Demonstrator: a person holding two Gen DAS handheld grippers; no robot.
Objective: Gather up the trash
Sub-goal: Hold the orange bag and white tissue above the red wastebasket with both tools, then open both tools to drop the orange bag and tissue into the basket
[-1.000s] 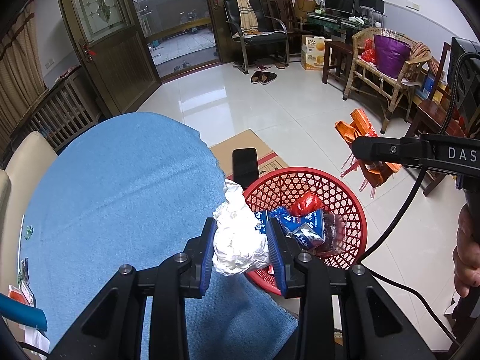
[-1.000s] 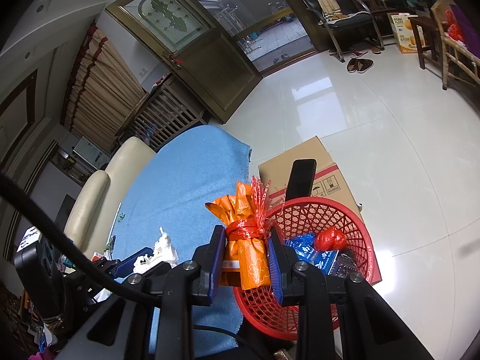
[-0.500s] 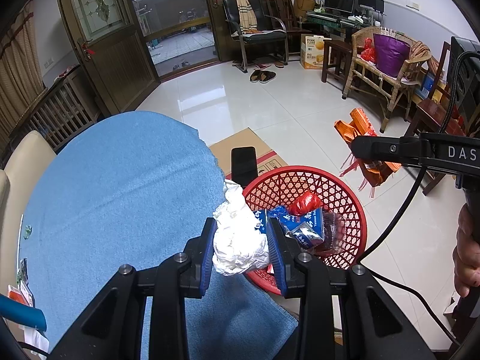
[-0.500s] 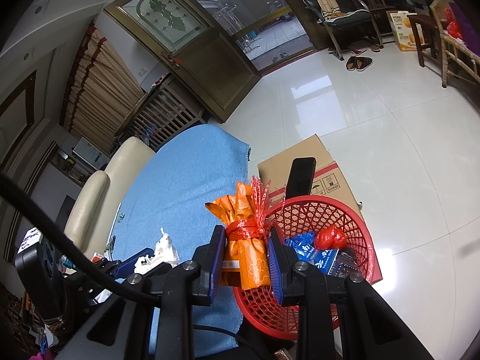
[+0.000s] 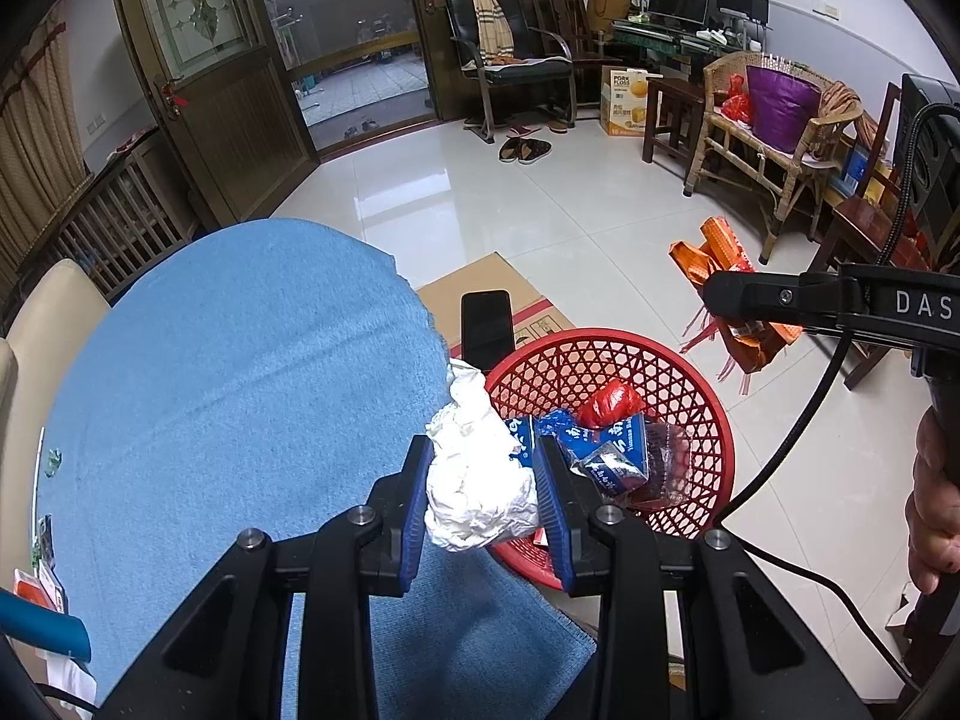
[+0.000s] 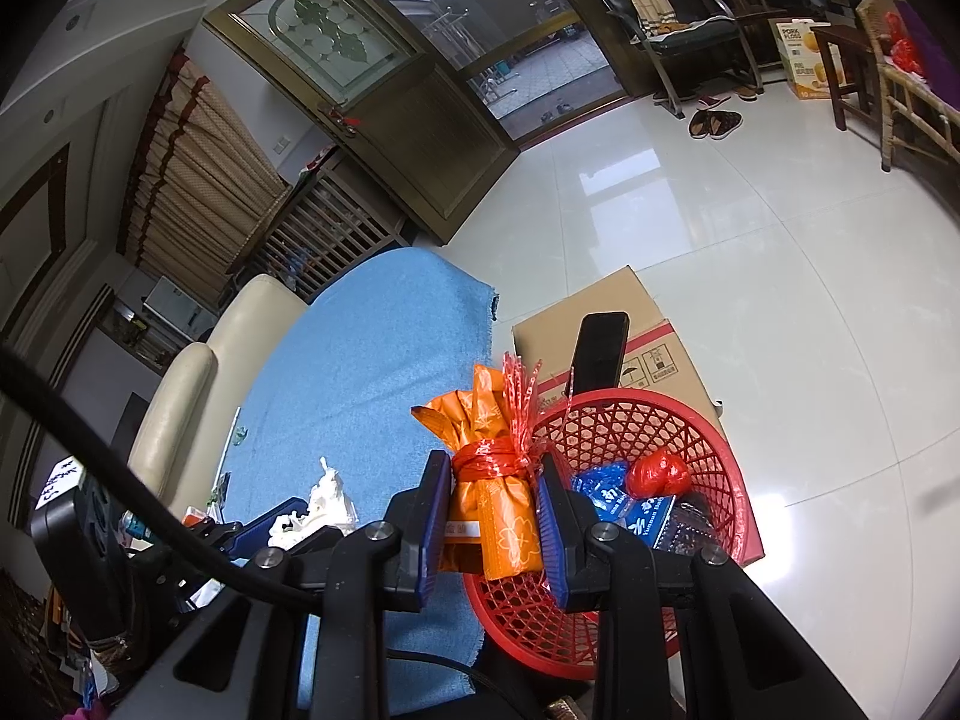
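- The left gripper (image 5: 485, 489) has its blue pads pressed against both sides of a crumpled white paper wad (image 5: 477, 480), so the jaws stand only as wide as the wad.
- The wad hangs over the line where the blue tablecloth (image 5: 240, 396) meets the near rim of the red mesh basket (image 5: 708, 414), partly above each.
- The right gripper (image 6: 493, 519) is clamped on an orange wrapped packet (image 6: 501, 510) tied round its neck with red plastic ribbon (image 6: 489, 459); the packet stands upright between the pads.
- From the right wrist view the packet sits above the basket's (image 6: 729, 480) left rim, beside the tablecloth's (image 6: 360, 372) edge.
- From the left wrist view the right gripper (image 5: 714, 297) reaches in from the right, with the orange packet (image 5: 714, 249) seen against the floor behind it.
- In the basket lie blue printed wrappers (image 5: 606, 450), a red crumpled piece (image 5: 609, 402) and a dark clear packet (image 5: 663, 456).
- A black phone (image 5: 486, 330) stands upright behind the basket, in front of a cardboard box (image 5: 480, 282) on the tiled floor.
- A person's hand (image 5: 933, 504) shows at the right edge of the left wrist view.
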